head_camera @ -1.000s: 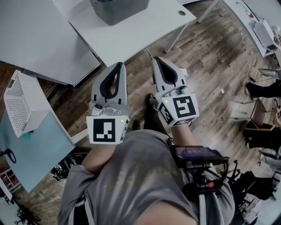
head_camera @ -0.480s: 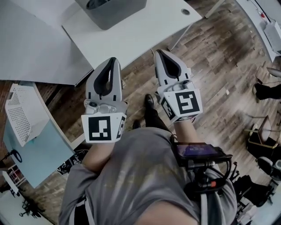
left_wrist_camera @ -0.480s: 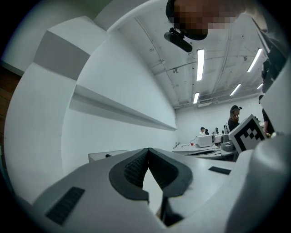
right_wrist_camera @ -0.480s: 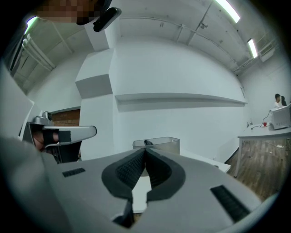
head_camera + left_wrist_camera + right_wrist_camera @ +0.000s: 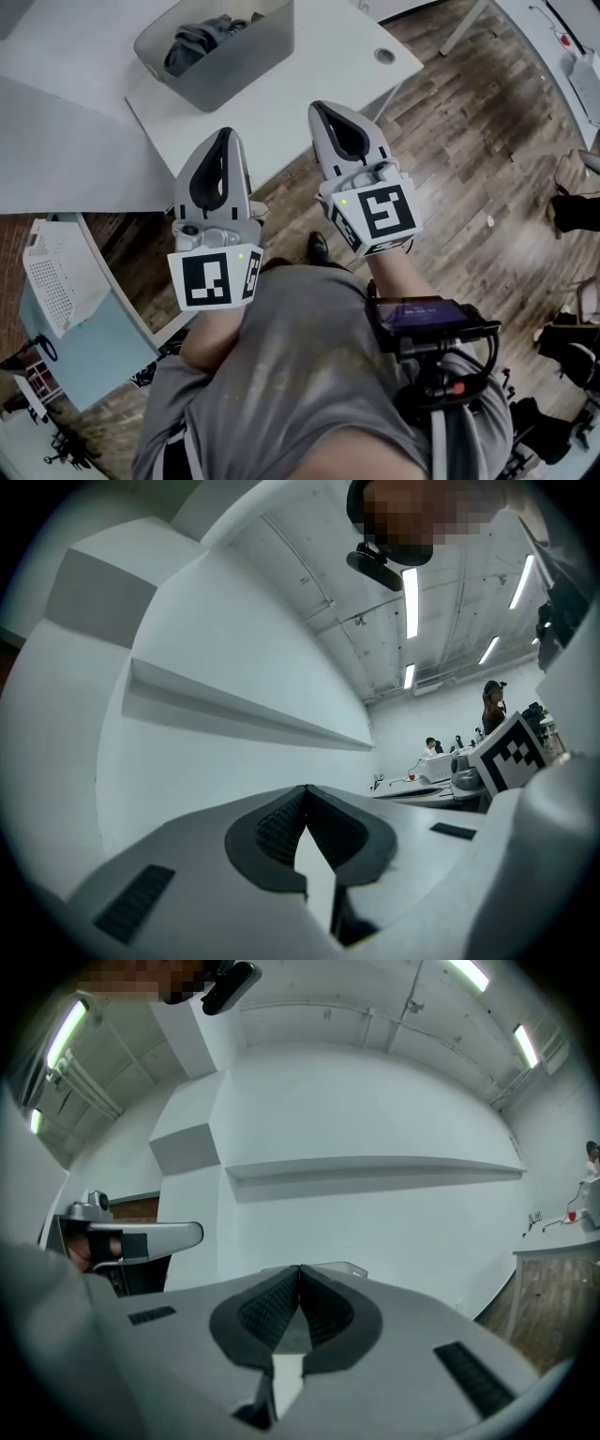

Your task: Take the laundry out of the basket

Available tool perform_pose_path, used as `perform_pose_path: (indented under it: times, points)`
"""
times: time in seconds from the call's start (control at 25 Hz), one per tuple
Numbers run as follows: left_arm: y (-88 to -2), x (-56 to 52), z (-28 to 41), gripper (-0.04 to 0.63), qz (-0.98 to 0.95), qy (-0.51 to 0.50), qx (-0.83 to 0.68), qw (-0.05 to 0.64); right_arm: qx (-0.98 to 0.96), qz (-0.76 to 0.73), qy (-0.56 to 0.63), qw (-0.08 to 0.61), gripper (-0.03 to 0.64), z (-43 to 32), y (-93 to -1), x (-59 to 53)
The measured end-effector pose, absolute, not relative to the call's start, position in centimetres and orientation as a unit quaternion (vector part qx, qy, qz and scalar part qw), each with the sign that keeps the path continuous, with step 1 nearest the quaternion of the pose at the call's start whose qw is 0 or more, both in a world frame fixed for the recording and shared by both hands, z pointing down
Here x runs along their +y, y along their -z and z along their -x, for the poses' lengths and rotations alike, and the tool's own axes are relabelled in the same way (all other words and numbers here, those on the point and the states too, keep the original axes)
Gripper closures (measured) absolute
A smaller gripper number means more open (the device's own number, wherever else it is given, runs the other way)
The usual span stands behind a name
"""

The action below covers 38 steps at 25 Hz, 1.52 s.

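Observation:
A grey basket (image 5: 217, 58) stands on the white table (image 5: 309, 75) at the top of the head view. Dark laundry (image 5: 199, 39) lies bunched inside it. My left gripper (image 5: 223, 137) is held level just short of the table's near edge, its jaws shut with nothing between them. My right gripper (image 5: 319, 111) is beside it with its tip over the table's edge, also shut and empty. Both point toward the basket but stay well apart from it. In the right gripper view the basket's rim (image 5: 333, 1268) peeks just above the shut gripper (image 5: 300, 1269); the left gripper (image 5: 306, 789) faces a white wall.
A second white table (image 5: 66, 103) meets the first at the left. A white perforated bin (image 5: 61, 277) sits on a pale blue surface (image 5: 84, 347) at the lower left. Wooden floor (image 5: 469, 141) spreads to the right, with a table leg (image 5: 464, 23) and feet of other people (image 5: 572, 211).
Both grippers have moved forward toward the table, side by side and still shut. The basket, earlier cut off at the top edge, now shows its dark laundry.

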<state>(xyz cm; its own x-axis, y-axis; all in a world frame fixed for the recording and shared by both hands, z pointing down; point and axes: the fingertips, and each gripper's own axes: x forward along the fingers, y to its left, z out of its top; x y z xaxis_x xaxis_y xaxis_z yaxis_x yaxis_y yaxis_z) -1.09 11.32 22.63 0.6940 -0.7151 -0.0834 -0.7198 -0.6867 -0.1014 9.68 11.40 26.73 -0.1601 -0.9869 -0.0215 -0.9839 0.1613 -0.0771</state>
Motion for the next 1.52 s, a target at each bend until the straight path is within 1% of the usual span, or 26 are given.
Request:
perform_pose_path:
  times: [0.32, 0.68, 0.96, 1.24, 1.52]
  points:
    - [-22.2, 7.4, 0.6, 0.588, 0.903, -0.022, 0.424, 0.07, 0.776, 0.63, 0.013, 0.037, 0.609, -11.4, -26.0, 7.0]
    - [-23.3, 0.8, 1.5, 0.588, 0.89, -0.037, 0.452, 0.051, 0.79, 0.613, 0.012, 0.014, 0.609, -11.3, -27.2, -0.1]
    - [-22.5, -4.8, 3.1, 0.588, 0.87, -0.056, 0.487, 0.043, 0.822, 0.569, -0.002, 0.014, 0.609, -10.1, -26.0, -5.9]
    - [-21.5, -9.7, 5.2, 0.588, 0.846, -0.056, 0.528, 0.05, 0.852, 0.522, -0.023, 0.02, 0.607, -8.2, -23.7, -11.9]
    - [-21.8, -13.4, 7.1, 0.588, 0.819, -0.057, 0.569, 0.048, 0.88, 0.475, -0.029, 0.011, 0.607, -6.2, -24.0, -17.0]
